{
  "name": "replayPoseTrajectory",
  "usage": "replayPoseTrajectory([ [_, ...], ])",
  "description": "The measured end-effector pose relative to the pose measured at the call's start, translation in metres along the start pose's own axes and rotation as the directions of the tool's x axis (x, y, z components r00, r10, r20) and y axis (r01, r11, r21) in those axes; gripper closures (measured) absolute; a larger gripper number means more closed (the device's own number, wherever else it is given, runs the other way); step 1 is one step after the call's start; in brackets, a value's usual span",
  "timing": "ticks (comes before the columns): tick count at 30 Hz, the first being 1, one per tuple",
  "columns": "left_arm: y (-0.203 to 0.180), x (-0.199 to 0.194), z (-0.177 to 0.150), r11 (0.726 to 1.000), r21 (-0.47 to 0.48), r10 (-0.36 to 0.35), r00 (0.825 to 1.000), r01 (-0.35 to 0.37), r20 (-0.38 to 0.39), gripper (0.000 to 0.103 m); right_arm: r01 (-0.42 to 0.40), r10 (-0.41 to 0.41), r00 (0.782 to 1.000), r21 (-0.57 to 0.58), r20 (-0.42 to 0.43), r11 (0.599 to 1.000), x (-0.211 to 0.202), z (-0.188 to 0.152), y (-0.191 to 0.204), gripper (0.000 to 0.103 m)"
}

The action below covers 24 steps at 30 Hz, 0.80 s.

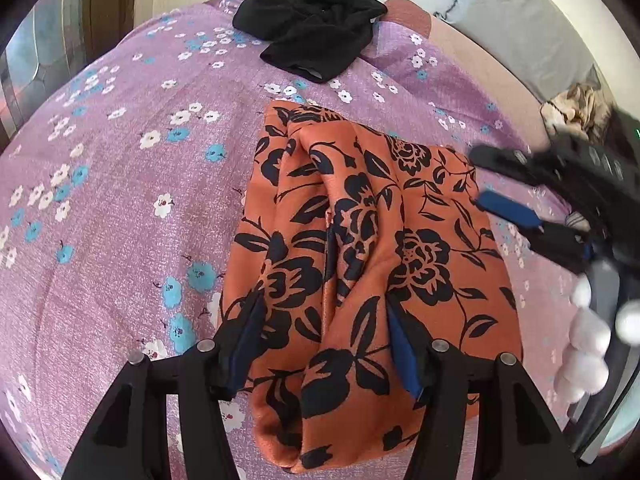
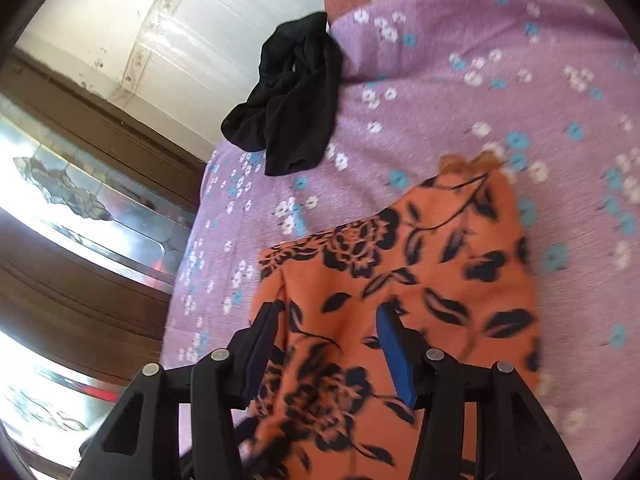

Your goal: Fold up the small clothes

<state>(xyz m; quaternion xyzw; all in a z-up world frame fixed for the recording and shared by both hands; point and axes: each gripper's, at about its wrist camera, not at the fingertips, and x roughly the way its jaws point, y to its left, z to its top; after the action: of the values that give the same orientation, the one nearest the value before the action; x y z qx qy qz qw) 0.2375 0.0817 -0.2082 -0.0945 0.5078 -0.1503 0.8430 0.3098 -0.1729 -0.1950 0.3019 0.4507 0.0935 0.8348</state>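
- The orange cloth garment with a black flower print lies bunched in lengthwise ridges on the bed's lilac flowered sheet, apparently partly folded and waiting to be smoothed.
- The left gripper hovers over the garment's near end, fingers half apart, clamping nothing.
- The right gripper hangs over its other side, equally unloaded; blur hides any contact.
- A crumpled black garment sits well apart by the far edge, leaving open sheet to the left.

Matt orange floral cloth — soft, creased — on coarse-woven lilac bedsheet.
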Motion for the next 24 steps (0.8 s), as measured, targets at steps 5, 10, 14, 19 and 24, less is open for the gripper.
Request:
replayPoseTrajectory([
  [5, 0.005, 0.000, 0.002, 0.998, -0.064, -0.019, 1.000, 0.019, -0.008, 0.041, 0.096, -0.094, 0.992, 0.014, -0.083, 0.995, 0.000, -0.017, -0.028, 0.048],
  [10, -0.001, 0.005, 0.003, 0.999, -0.050, 0.008, 1.000, -0.009, -0.012, 0.040, 0.037, -0.035, 0.997, 0.045, -0.063, 0.998, 0.015, -0.026, -0.051, 0.048],
  [14, 0.002, 0.011, 0.006, 0.997, -0.061, 0.042, 0.999, -0.044, -0.024, 0.028, -0.003, 0.003, 1.000, 0.026, -0.004, 1.000, 0.017, -0.031, -0.058, 0.050],
  [19, 0.003, 0.020, 0.009, 0.994, -0.085, 0.066, 0.997, -0.069, -0.040, 0.024, -0.030, 0.029, 0.999, 0.029, 0.039, 0.999, 0.012, -0.035, -0.061, 0.057],
  [24, -0.005, 0.020, 0.007, 0.993, -0.029, 0.117, 0.993, -0.118, -0.009, 0.024, 0.004, -0.005, 1.000, 0.045, 0.023, 0.999, -0.001, -0.034, -0.052, 0.057],
])
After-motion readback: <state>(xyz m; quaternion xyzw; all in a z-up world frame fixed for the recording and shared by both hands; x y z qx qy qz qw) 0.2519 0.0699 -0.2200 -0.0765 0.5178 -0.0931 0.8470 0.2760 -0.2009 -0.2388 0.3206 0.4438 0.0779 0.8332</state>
